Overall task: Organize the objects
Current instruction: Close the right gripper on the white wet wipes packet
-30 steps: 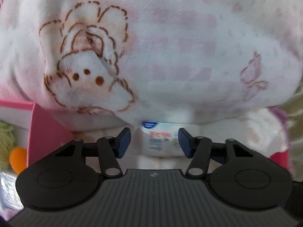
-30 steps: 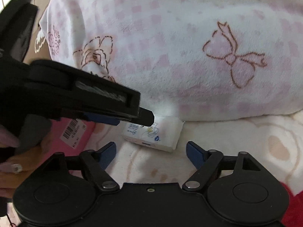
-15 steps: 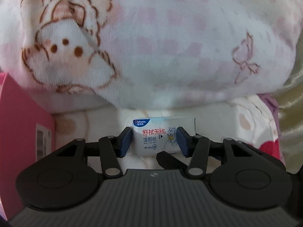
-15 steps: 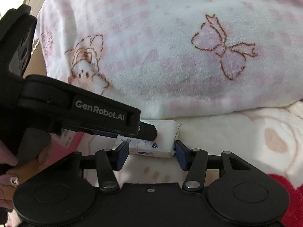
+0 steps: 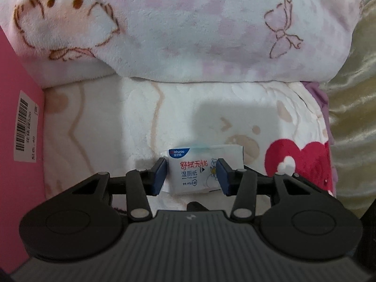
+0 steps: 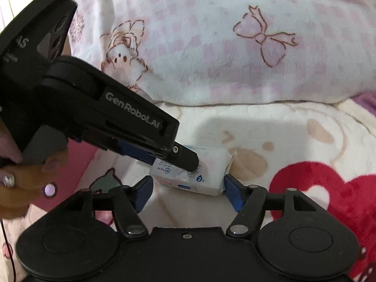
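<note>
Two grippers meet at the wet-wipe pack (image 5: 197, 172) lying on the blanket (image 5: 98, 141): left gripper (image 5: 192, 174), just closing, is clamped on it; right gripper (image 6: 186, 193), just reopened, stands apart. Lifting should be kept level.

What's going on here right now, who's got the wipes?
A person is tidying a bed with two handheld grippers. The left gripper has just closed onto the wipes pack, its pads pressed against the pack's sides as it lies on the blanket. The right gripper has just opened and now straddles the pack loosely. A pink box stands at the left.
</note>
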`<state>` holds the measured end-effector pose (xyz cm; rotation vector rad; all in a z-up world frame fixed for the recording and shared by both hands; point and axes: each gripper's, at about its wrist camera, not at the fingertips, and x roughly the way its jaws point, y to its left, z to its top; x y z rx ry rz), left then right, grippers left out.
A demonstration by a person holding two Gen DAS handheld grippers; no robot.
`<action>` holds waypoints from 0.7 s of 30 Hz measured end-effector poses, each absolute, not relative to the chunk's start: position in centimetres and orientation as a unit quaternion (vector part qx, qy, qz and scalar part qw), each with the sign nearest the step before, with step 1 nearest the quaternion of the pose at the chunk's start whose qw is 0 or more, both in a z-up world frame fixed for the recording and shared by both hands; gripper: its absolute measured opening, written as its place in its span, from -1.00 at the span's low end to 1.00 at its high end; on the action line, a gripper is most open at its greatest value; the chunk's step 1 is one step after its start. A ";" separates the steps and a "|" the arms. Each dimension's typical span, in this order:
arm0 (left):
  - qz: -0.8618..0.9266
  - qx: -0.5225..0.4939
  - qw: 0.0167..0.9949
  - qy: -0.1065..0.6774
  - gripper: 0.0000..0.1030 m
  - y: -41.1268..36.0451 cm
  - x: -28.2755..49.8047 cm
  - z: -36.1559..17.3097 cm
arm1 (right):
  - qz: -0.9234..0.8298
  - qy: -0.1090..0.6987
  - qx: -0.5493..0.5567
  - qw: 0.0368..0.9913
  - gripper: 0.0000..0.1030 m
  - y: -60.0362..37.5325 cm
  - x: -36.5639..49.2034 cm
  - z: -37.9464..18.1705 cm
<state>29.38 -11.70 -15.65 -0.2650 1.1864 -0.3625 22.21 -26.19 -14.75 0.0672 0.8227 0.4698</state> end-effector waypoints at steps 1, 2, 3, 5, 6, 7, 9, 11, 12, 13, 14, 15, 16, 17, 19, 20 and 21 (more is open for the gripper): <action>-0.168 -0.124 0.808 0.551 -0.15 -11.7 29.3 -15.7 | 0.219 0.396 0.035 0.891 0.47 -25.9 22.4 -15.1; -0.168 -0.120 0.812 0.546 -0.15 -12.0 29.2 -15.8 | 0.210 0.397 0.036 0.893 0.48 -25.8 22.5 -15.5; -0.170 -0.112 0.816 0.541 -0.16 -12.3 29.0 -15.8 | 0.206 0.397 0.036 0.894 0.49 -25.7 22.4 -15.9; -0.173 -0.100 0.823 0.531 -0.16 -12.7 28.9 -16.1 | 0.202 0.385 0.024 0.900 0.57 -25.1 22.1 -16.4; -0.172 -0.102 0.826 0.527 -0.16 -12.6 28.7 -16.1 | 0.198 0.380 0.016 0.904 0.57 -24.8 21.8 -16.5; -0.173 -0.103 0.828 0.523 -0.16 -12.4 28.5 -16.0 | 0.194 0.376 0.017 0.906 0.58 -24.6 21.7 -16.4; -0.179 -0.101 0.834 0.512 -0.17 -12.4 28.0 -15.9 | 0.187 0.369 0.022 0.910 0.54 -24.6 21.3 -16.3; -0.185 -0.100 0.839 0.502 -0.18 -12.2 27.3 -15.7 | 0.184 0.367 0.027 0.911 0.53 -24.8 21.0 -15.9; -0.187 -0.104 0.840 0.499 -0.17 -12.1 26.8 -15.6 | 0.184 0.367 0.022 0.912 0.53 -24.8 20.6 -15.6; -0.189 -0.107 0.839 0.499 -0.17 -12.0 26.5 -15.5 | 0.183 0.368 0.017 0.912 0.53 -24.6 20.4 -15.5; -0.191 -0.110 0.838 0.499 -0.17 -11.9 26.1 -15.4 | 0.182 0.368 0.010 0.912 0.53 -24.5 19.9 -15.3; -0.192 -0.111 0.837 0.500 -0.17 -12.0 25.8 -15.3 | 0.181 0.368 0.008 0.912 0.53 -24.4 19.6 -15.1; -0.194 -0.111 0.837 0.500 -0.17 -12.0 25.4 -15.2 | 0.182 0.369 0.008 0.911 0.53 -24.4 19.3 -15.0; -0.195 -0.112 0.836 0.500 -0.17 -12.0 25.0 -15.1 | 0.183 0.370 0.008 0.911 0.53 -24.5 18.9 -14.9; -0.194 -0.113 0.835 0.503 -0.17 -11.9 24.3 -15.0 | 0.187 0.375 0.006 0.908 0.53 -24.5 18.4 -14.7; -0.196 -0.111 0.835 0.503 -0.17 -11.9 23.9 -14.9 | 0.187 0.375 0.007 0.908 0.53 -24.5 18.0 -14.5; -0.198 -0.105 0.836 0.501 -0.17 -12.1 23.4 -14.6 | 0.186 0.376 0.008 0.908 0.53 -24.5 17.8 -14.4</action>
